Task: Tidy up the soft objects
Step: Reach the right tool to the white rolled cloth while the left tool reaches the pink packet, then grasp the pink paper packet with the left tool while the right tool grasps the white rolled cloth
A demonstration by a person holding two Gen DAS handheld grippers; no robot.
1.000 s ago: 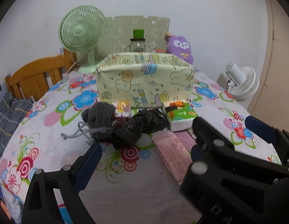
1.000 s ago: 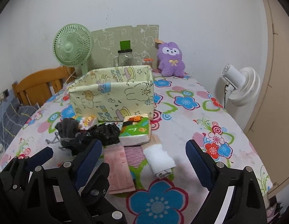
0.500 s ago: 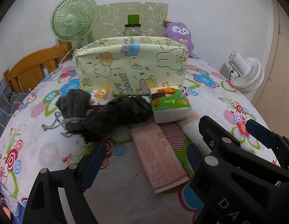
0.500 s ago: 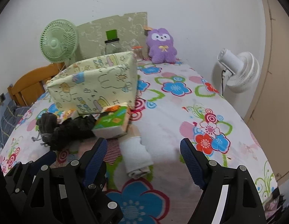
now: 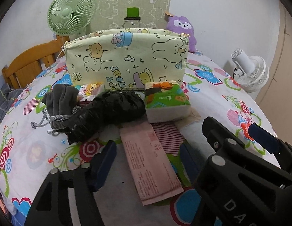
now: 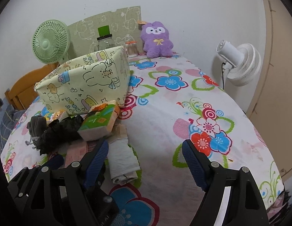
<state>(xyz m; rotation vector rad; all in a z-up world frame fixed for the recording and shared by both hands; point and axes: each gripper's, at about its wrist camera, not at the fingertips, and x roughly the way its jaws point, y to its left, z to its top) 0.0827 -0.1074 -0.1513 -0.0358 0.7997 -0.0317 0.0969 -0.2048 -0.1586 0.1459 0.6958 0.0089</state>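
Observation:
A yellow cartoon fabric bin (image 5: pixel 127 60) stands on the flowered tablecloth, also in the right wrist view (image 6: pixel 85 82). In front lie a grey drawstring pouch (image 5: pixel 59 103), a black plastic bundle (image 5: pixel 110 111), a green tissue pack (image 5: pixel 164 99), a small cartoon tissue pack (image 5: pixel 91 92), a pink packet (image 5: pixel 149 162) and a white roll (image 6: pixel 123 160). My left gripper (image 5: pixel 147 162) is open, its fingers straddling the pink packet. My right gripper (image 6: pixel 146 162) is open beside the white roll, empty.
A green desk fan (image 5: pixel 70 13), a glass jar (image 5: pixel 131 18) and a purple plush (image 6: pixel 157 39) stand at the back by the wall. A white fan (image 6: pixel 238 64) stands off the table's right edge. A wooden chair (image 5: pixel 32 64) is at the left.
Both grippers have moved forward and lower toward the pile. The left now straddles the pink packet; the right has swung rightward next to the white roll.

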